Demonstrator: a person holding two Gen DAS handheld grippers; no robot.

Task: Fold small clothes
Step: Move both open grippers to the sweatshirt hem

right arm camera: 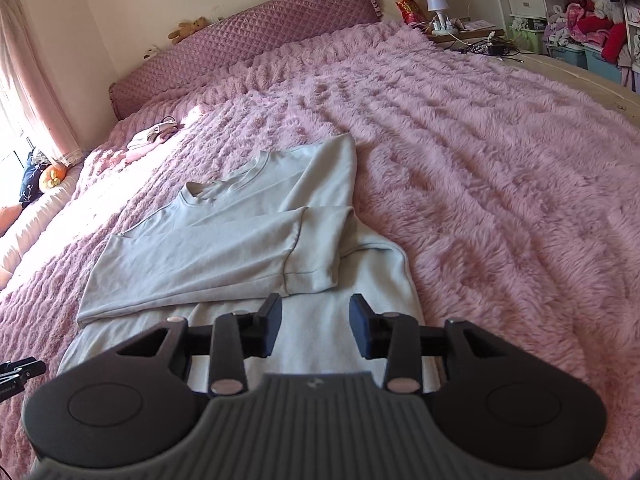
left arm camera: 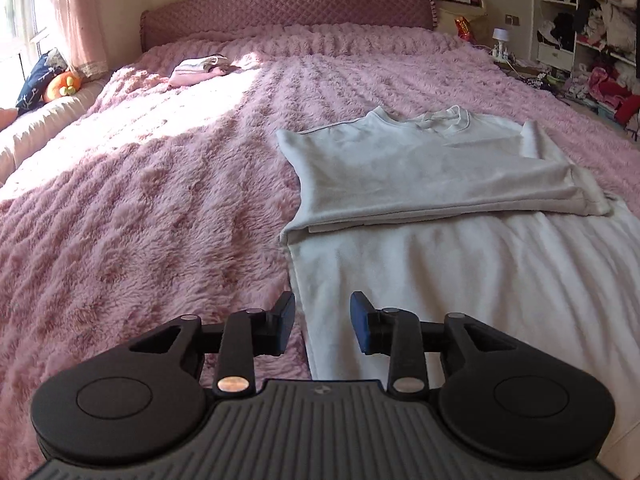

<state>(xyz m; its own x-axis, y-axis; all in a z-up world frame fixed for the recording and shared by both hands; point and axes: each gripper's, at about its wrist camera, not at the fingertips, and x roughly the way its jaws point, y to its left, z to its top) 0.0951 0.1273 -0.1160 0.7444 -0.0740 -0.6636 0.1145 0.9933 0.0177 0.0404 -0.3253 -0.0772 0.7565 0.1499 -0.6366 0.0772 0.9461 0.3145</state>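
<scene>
Left wrist view | pale grey fleece top (left arm camera: 420,168) flat on fluffy pink bedspread (left arm camera: 140,200), sleeves folded across chest | left gripper (left arm camera: 322,320) and right gripper (right arm camera: 315,322) hover above hem, jaws partly parted, empty | next: pinch both hem corners evenly, fold toward collar.

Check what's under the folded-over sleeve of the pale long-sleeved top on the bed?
The folded sleeve lies across the pale long-sleeved top itself, covering its chest. The top rests on the fluffy pink blanket. Anything beneath the fabric layers is hidden.
</scene>
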